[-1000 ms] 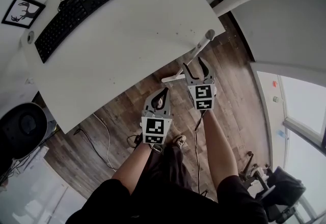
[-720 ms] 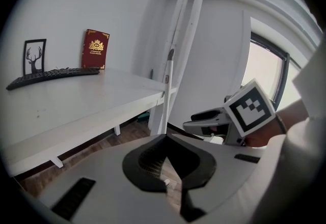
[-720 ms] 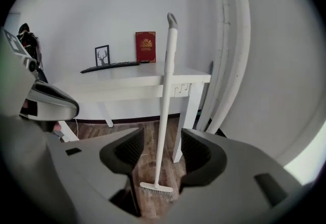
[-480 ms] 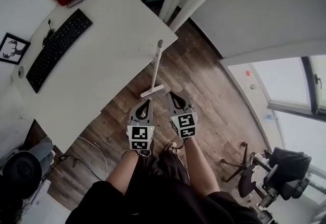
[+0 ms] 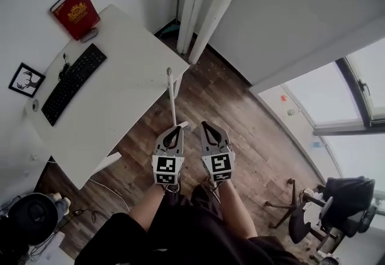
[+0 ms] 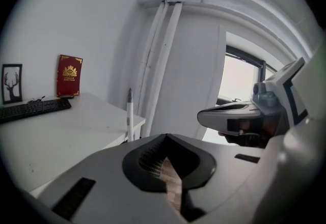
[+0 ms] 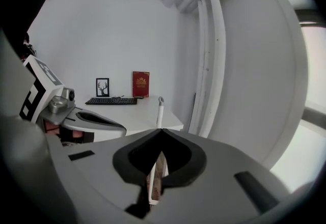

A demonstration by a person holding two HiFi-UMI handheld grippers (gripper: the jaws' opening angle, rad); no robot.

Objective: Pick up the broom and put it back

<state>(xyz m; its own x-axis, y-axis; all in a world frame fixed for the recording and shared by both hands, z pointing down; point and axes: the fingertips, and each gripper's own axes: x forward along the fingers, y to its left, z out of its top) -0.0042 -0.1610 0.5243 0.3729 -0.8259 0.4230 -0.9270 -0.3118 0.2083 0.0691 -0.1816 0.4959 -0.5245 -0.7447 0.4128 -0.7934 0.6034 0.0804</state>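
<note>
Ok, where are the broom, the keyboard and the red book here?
broom [image 5: 172,98], head view, middle of its white handle.
keyboard [image 5: 74,84], head view, middle of the keys.
red book [image 5: 76,12], head view, centre of the cover.

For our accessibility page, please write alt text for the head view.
A white broom stands beside a white desk with a keyboard; near it, the left gripper and right gripper hang shut and empty above a wooden floor.
</note>
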